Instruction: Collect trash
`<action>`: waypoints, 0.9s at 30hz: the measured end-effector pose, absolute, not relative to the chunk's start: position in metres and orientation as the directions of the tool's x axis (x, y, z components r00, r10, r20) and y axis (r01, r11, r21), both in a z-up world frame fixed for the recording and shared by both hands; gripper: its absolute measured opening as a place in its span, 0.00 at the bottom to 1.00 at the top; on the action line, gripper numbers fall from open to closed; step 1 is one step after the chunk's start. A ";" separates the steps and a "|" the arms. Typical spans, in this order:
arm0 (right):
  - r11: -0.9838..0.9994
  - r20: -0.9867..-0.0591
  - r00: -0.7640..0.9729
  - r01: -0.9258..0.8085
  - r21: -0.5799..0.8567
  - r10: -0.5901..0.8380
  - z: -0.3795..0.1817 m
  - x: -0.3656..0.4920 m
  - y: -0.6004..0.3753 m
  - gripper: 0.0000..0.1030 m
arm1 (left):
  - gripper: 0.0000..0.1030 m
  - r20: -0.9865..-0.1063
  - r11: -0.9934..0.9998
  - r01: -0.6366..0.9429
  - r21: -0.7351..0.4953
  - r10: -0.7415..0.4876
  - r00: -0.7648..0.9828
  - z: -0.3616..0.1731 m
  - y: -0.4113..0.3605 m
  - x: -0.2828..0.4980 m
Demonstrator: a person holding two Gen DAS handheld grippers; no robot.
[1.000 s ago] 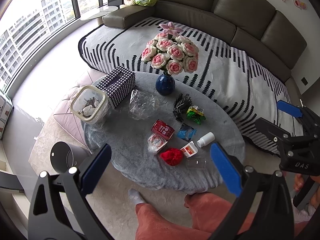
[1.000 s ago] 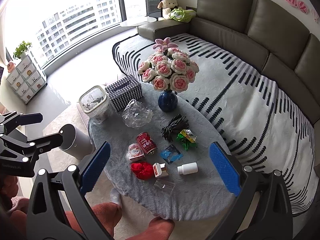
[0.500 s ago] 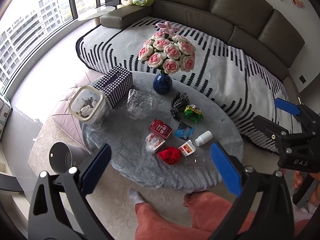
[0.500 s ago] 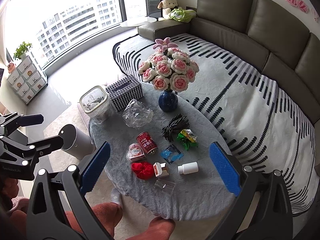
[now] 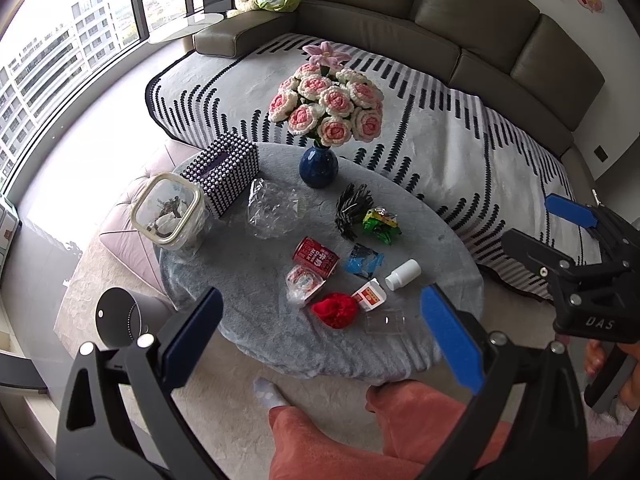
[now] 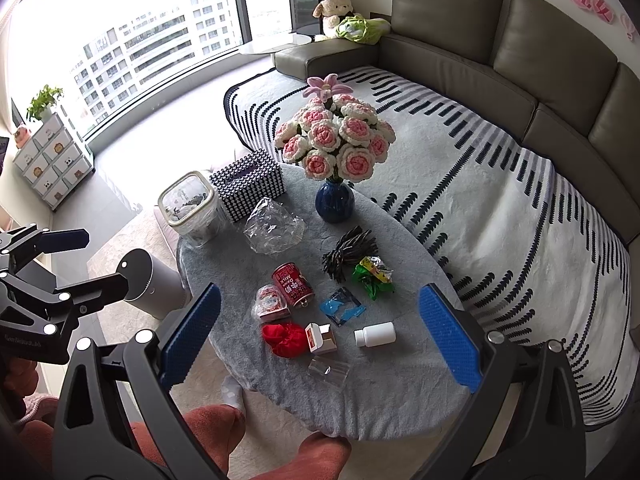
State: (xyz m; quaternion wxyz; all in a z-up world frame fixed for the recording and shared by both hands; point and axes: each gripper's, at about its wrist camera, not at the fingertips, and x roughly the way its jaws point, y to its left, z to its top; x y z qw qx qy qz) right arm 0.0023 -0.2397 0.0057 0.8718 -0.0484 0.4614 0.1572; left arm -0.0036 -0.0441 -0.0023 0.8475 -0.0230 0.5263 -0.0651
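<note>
Behind everything, a curved grey-green sofa (image 5: 440, 12), draped with a striped white blanket (image 6: 500, 200). Nearer, an oval table (image 6: 400, 392) under a grey fleecy cover, with a cylindrical bin (image 6: 152, 288) on the floor just beside its left end. Toward the table's far side, a blue vase of knitted pink roses (image 5: 326, 108), a beaded tissue box (image 5: 224, 174) and a lidded clear container (image 5: 170, 212) touching it.

Scattered over the middle and near edge, well apart from the bin, the trash: crumpled clear plastic (image 6: 274, 226), a red can (image 6: 292, 285) on its side, a dark shredded bundle (image 6: 348, 254), a green wrapper (image 6: 372, 278), a red crumpled wad (image 6: 286, 338), a blue packet (image 6: 342, 306), a white bottle (image 6: 375, 334) on its side, a small carton (image 6: 320, 337), a clear plastic cup (image 6: 329, 370).

Above the near edge, left gripper (image 5: 322, 340) and right gripper (image 6: 320, 338), both spread wide, holding nothing, touching nothing.
</note>
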 end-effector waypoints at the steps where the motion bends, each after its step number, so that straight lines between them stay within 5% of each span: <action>1: 0.946 -0.821 0.524 -0.317 0.061 0.228 0.005 0.002 -0.240 0.93 | 0.96 -0.889 0.990 0.086 -0.108 -0.135 0.437 -0.002 -0.044 -0.003; 27: 0.944 -0.842 0.497 -0.328 0.043 0.211 -0.012 0.012 -0.246 0.93 | 0.96 -0.913 0.990 0.064 -0.123 -0.138 0.383 -0.029 -0.029 0.006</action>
